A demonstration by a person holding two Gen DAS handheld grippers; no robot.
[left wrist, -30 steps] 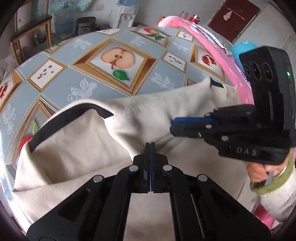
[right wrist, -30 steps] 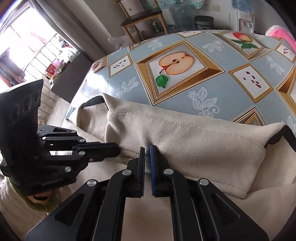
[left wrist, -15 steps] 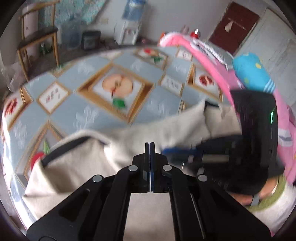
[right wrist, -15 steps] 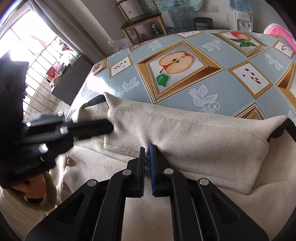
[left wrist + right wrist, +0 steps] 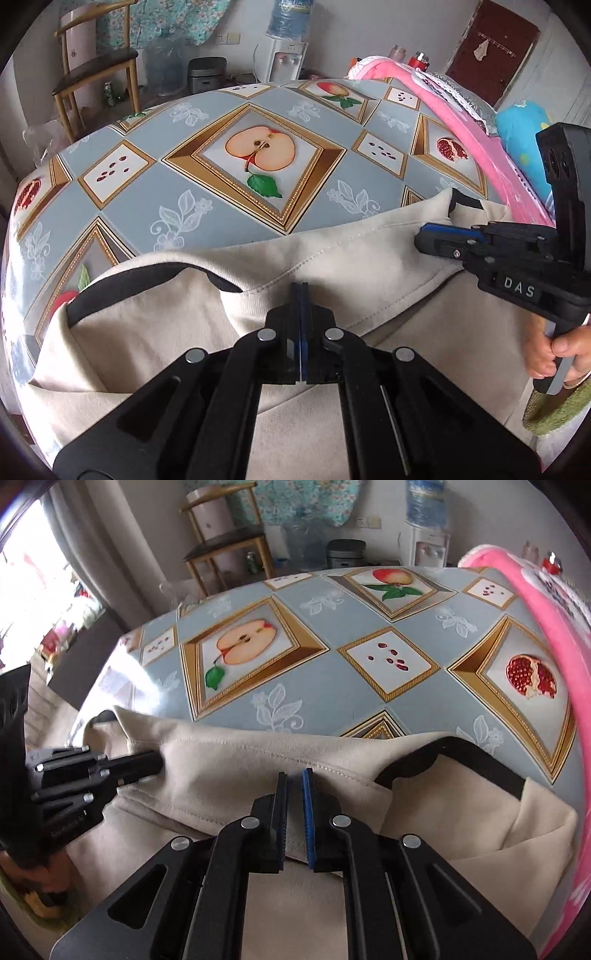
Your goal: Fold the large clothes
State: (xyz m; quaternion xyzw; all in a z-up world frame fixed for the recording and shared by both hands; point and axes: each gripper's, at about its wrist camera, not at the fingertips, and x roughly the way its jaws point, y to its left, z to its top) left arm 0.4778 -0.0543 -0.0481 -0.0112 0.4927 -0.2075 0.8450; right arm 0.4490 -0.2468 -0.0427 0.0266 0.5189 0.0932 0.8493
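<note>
Since a second back, both grippers had carried the folded hem further up the table, and the right one had let its pads part.

Nearest in the left view, the left gripper (image 5: 300,325) had its pads pressed flat together, pinching the stitched fold of the beige garment (image 5: 155,332). In the right view, the right gripper (image 5: 294,812) sat with a small gap between its pads, straddling the same hem, not clamping it.

The garment lay on the near part of the table (image 5: 207,192), long axis running left to right, folded hem facing the far side, dark-trimmed openings at both ends.

Only the left view showed the hand (image 5: 554,354) gripping the right tool. Only the right view caught the bright window (image 5: 26,590). Further back stood a chair (image 5: 92,70).
</note>
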